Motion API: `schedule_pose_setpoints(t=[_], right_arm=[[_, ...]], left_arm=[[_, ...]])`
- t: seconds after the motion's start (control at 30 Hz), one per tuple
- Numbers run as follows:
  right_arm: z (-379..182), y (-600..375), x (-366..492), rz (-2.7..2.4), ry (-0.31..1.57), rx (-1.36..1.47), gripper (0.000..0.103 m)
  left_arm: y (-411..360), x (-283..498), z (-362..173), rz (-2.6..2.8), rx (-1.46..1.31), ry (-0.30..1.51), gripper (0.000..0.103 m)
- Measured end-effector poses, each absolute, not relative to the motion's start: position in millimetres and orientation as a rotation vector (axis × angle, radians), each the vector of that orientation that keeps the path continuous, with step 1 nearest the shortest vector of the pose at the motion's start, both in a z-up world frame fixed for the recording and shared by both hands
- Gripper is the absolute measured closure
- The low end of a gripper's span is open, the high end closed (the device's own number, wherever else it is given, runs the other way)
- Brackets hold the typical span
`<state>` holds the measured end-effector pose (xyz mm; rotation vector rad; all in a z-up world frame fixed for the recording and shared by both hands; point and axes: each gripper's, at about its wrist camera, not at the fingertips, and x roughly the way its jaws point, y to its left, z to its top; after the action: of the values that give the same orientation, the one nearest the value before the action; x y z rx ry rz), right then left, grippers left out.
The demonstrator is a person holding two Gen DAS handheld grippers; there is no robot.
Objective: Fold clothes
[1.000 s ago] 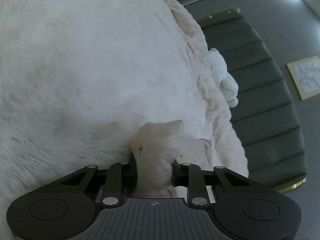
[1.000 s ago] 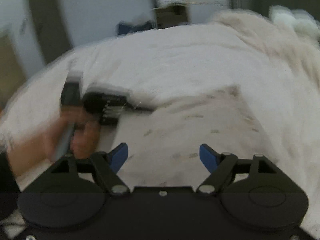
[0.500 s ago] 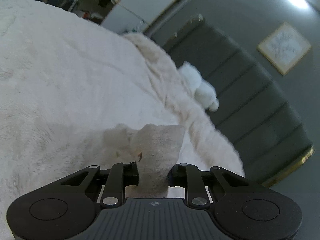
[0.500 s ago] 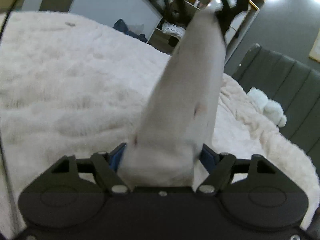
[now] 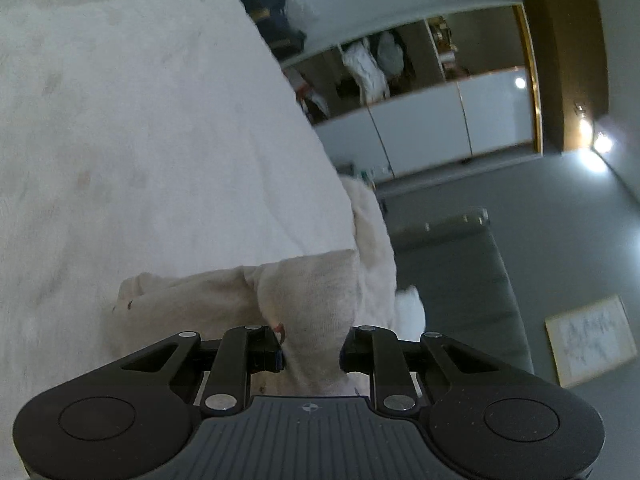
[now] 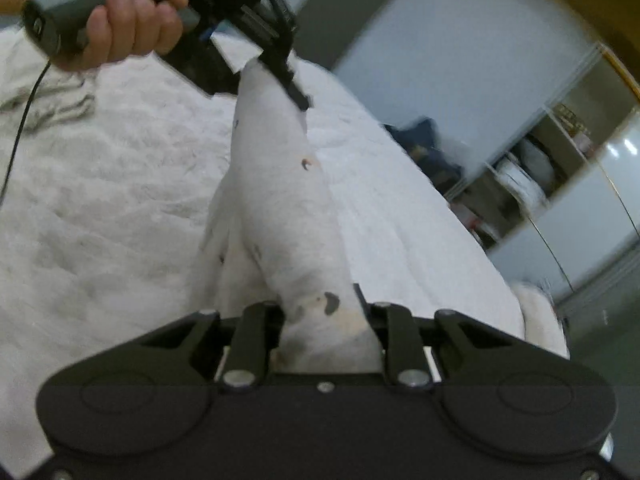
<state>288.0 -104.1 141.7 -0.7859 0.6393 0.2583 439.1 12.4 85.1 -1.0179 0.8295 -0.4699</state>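
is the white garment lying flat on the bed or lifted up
Lifted: the white garment hangs stretched between the left hand-held gripper and the closing right hand-held gripper, above the bed.

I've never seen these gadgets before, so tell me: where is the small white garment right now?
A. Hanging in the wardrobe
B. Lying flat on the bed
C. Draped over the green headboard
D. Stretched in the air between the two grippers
D: the white garment runs from the right gripper, whose jaws are closing on one end, up to the left gripper above the bed.
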Motion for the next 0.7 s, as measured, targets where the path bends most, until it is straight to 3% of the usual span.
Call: schedule_pose_setpoints(t=[0.2, 0.33, 0.4, 0.47, 0.5, 0.57, 0.7], right_arm=[[155.9, -97.3, 315.8, 0.19, 0.422, -0.958, 0.084], [87.1, -74.3, 273.5, 0.182, 0.253, -1.24, 0.083], [39.8, -67.0, 247.4, 0.205, 0.22, -1.323, 0.083], [-18.0, -66.8, 222.1, 0.229, 0.267, -1.342, 0.073], [-51.1, -68.7, 210.0, 0.23, 0.314, -1.348, 0.058], [-121.3, -78.5, 174.0, 0.219, 0.453, -1.385, 0.052], [-160.7, -85.7, 109.3, 0.204, 0.55, -1.385, 0.05]], left_arm=[[35.9, 422.6, 113.0, -0.517, -1.098, 0.56, 0.084], [51.0, 370.8, 74.1, -0.527, -1.077, 0.443, 0.082], [48.4, 317.5, 30.1, -0.477, -0.955, 0.377, 0.078], [38.3, 280.1, -23.0, -0.44, -0.791, 0.473, 0.061], [33.4, 274.7, -50.4, -0.419, -0.745, 0.57, 0.049], [53.2, 262.4, -106.0, -0.261, -0.756, 0.776, 0.052], [130.5, 255.5, -118.9, -0.207, -0.963, 0.761, 0.057]])
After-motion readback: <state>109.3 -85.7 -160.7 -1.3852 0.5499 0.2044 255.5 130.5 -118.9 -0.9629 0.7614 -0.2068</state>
